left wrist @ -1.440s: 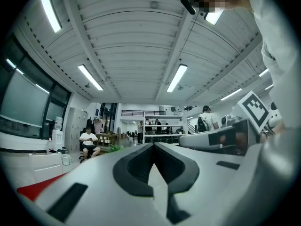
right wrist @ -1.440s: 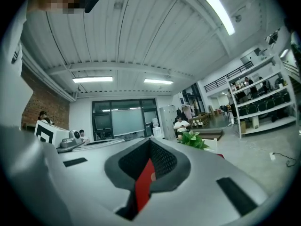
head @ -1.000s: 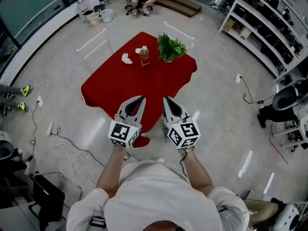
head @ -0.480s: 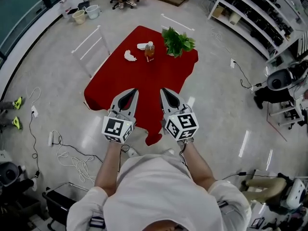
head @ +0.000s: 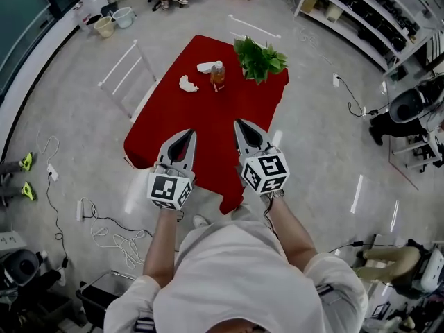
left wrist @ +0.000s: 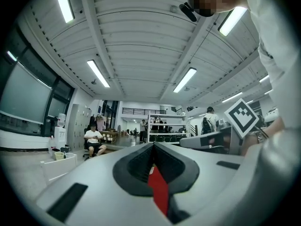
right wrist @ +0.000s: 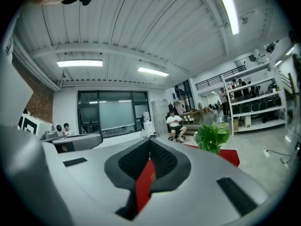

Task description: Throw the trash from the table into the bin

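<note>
A table under a red cloth (head: 229, 123) stands ahead of me. At its far end lie a crumpled white paper (head: 186, 84) and a second white scrap (head: 205, 66), beside a bottle of amber drink (head: 218, 75). My left gripper (head: 189, 133) and right gripper (head: 240, 123) are held level side by side over the table's near edge, well short of the trash. Both are shut with nothing between the jaws. In the left gripper view the left gripper (left wrist: 153, 145) shows only red cloth past its tips. The right gripper (right wrist: 149, 140) shows the same in the right gripper view.
A potted green plant (head: 258, 59) (right wrist: 211, 136) stands on the table's far right corner. White chairs (head: 129, 75) flank the table at the left and behind. Two small buckets (head: 104, 26) sit by the far left wall. Cables (head: 111, 231) lie on the floor at the left, shelving (head: 361, 19) at the right.
The table has come nearer and both grippers now reach over its near edge, carried forward together. Their jaws stayed shut.
</note>
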A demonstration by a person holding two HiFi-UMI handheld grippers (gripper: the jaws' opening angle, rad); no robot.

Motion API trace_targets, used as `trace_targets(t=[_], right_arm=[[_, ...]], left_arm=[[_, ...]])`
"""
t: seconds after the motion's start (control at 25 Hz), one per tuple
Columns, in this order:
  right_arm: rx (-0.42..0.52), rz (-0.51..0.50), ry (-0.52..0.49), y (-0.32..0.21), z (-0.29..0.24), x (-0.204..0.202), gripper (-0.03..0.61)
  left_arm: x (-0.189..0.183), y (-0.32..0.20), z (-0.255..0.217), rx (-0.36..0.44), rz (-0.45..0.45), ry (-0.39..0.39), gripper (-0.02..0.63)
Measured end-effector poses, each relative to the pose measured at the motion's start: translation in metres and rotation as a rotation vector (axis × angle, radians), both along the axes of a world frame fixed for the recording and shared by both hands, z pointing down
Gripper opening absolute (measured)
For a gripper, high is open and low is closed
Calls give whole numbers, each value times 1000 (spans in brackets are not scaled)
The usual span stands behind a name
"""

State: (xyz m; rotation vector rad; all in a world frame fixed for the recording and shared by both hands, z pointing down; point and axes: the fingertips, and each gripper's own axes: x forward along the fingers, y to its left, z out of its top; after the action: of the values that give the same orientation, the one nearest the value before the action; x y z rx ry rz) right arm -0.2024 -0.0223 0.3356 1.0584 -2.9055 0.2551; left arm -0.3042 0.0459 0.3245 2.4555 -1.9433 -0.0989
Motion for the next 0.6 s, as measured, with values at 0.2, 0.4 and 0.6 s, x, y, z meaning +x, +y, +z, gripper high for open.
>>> trace_targets(t=[0.2, 0.4, 0.6], right_arm=[[-14, -27, 26, -59, 13, -14, 9], [-57, -112, 85, -125, 35, -32, 11], [-51, -190, 163, -176, 58, -54, 12]], left_arm=[[-17, -41, 9, -45, -63, -17, 6], [-19, -88, 4, -51, -118, -39, 6], [-14, -119, 14, -82, -197, -25, 6]])
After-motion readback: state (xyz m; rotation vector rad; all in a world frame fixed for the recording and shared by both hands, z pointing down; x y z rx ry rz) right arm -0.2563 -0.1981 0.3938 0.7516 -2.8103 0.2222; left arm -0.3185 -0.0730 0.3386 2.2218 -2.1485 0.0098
